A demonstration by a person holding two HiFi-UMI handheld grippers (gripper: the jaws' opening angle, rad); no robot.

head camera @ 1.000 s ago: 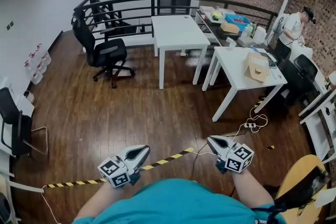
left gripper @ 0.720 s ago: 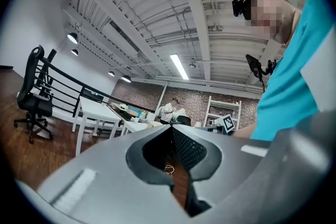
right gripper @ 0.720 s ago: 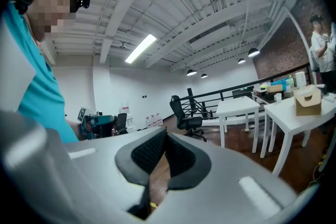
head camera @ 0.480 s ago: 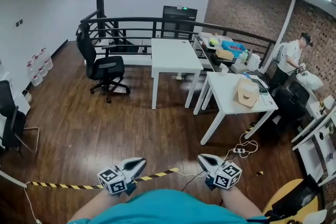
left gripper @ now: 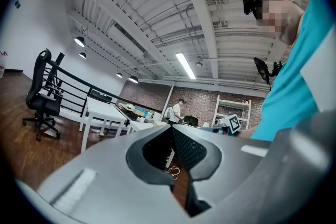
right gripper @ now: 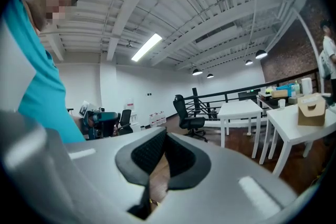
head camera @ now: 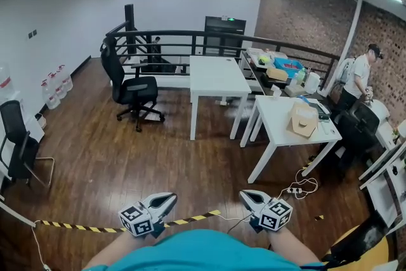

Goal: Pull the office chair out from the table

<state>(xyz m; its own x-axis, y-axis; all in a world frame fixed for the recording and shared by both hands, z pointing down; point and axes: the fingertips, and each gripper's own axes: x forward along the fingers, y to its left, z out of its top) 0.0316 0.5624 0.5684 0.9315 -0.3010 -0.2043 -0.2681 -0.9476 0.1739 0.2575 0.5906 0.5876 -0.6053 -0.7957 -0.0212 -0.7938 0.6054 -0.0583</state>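
Observation:
The black office chair stands on the wooden floor left of the white table, apart from it and near the black railing. It also shows far off as the chair in the left gripper view and the chair in the right gripper view. My left gripper and right gripper are held close to my body at the bottom of the head view, far from the chair. Both are shut with nothing between the jaws, as the left gripper and right gripper views confirm.
A second white table bears a cardboard box. A cable with a power strip and yellow-black tape lie on the floor in front of me. Another black chair stands at the left. A person stands at the far right.
The head view has tilted upward, so more ceiling shows and the room sits lower. Both grippers have dropped toward the picture's bottom edge and drawn a little closer together, still shut.

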